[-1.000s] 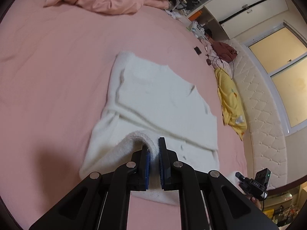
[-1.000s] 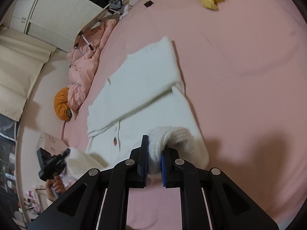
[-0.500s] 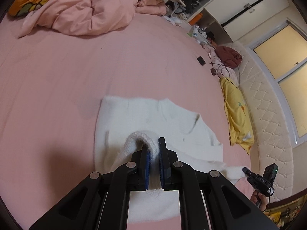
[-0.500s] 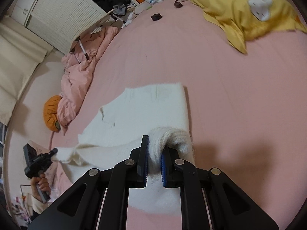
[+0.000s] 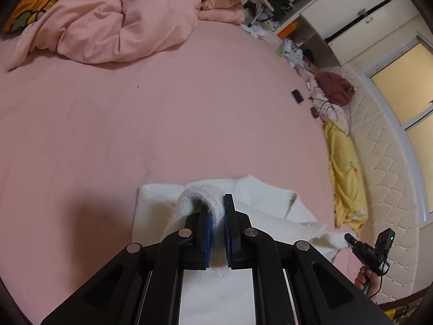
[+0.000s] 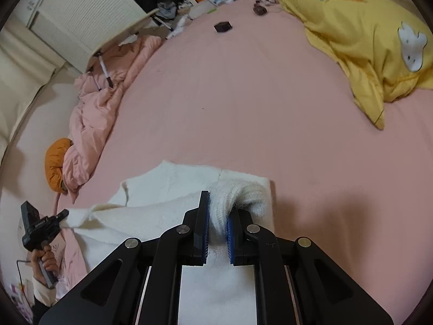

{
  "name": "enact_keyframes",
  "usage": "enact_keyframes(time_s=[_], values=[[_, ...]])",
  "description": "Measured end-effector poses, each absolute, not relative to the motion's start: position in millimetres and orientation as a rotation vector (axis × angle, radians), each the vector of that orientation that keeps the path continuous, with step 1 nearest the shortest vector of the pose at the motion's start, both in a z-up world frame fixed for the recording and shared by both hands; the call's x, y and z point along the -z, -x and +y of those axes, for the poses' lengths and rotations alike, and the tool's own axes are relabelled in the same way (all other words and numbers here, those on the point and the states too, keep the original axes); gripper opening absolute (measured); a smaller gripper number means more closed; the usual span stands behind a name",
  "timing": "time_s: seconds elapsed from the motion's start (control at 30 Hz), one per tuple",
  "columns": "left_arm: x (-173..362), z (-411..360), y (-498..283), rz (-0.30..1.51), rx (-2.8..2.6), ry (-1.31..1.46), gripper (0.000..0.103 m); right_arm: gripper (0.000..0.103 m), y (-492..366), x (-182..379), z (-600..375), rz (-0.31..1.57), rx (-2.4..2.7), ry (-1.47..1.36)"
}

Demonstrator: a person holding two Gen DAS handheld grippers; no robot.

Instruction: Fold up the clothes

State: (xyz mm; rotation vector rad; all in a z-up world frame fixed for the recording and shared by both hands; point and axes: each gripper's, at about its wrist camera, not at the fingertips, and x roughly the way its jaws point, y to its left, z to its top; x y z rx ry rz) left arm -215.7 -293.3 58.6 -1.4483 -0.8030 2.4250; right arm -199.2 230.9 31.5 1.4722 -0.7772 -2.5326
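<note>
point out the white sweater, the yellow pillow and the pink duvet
sweater (image 6: 167, 189): right wrist view, flat upper layer.
pillow (image 6: 360, 35): right wrist view, middle of its top face.
duvet (image 5: 116, 19): left wrist view, middle of the crumpled heap.

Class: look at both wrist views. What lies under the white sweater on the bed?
The white sweater rests on the pink bedsheet, which shows all around it. The left gripper and right gripper each pinch a hem fold. Anything beneath the fabric is covered.
</note>
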Motion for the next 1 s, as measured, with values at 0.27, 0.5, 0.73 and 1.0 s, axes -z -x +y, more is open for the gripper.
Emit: enact_keyframes(time_s=[0.27, 0.5, 0.73, 1.0], values=[[-16.3, -294.6, 237.1, -0.823, -2.405, 1.588, 0.021, 0.013, 231.9, 36.9, 248.1, -0.992, 2.388, -1.668], [0.5, -319.3, 234.8, -1.132, -2.402, 1.604, 0.065, 0.063, 233.4, 68.5, 299.0, -1.612, 2.135, -1.424], [-70.3, -272.7, 191.0, -0.357, -2.929, 1.447, 0.074, 0.088, 197.0, 1.4, 290.4, -1.264, 2.601, -1.332], [-25.3, -154.6, 160.4, 0.101, -2.834, 1.412, 0.099, 0.085, 155.3, 26.4, 114.3, -0.072, 2.752, -1.412]])
